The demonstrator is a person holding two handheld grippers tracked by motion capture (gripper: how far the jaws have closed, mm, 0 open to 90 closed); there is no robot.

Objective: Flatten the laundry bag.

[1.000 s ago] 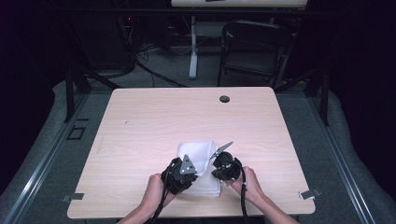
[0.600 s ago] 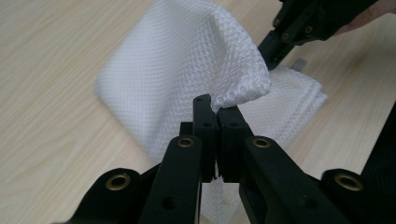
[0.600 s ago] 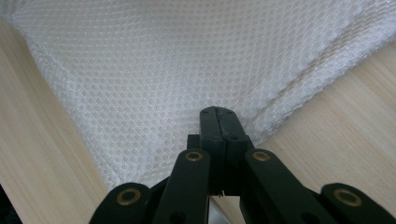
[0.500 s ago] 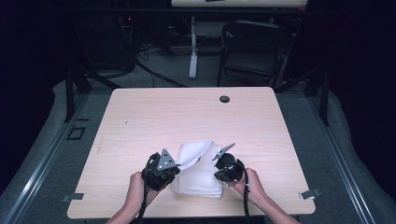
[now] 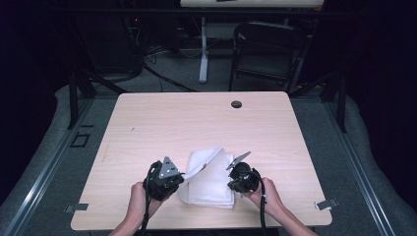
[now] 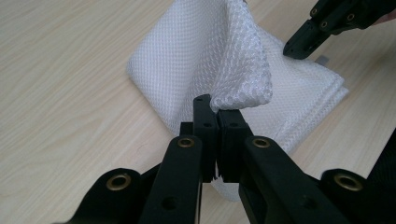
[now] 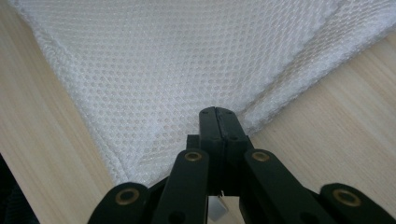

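One white mesh cloth, folded, near the desk's front edge; left gripper clamps a lifted flap; right gripper closed at its edge

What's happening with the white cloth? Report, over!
Left gripper shut on white cloth, flap lifted. Right gripper shut at the cloth's edge. Table clear around it.

A light wooden table carries a folded white mesh cloth near its front edge, well apart from the dark cable grommet toward the far edge.
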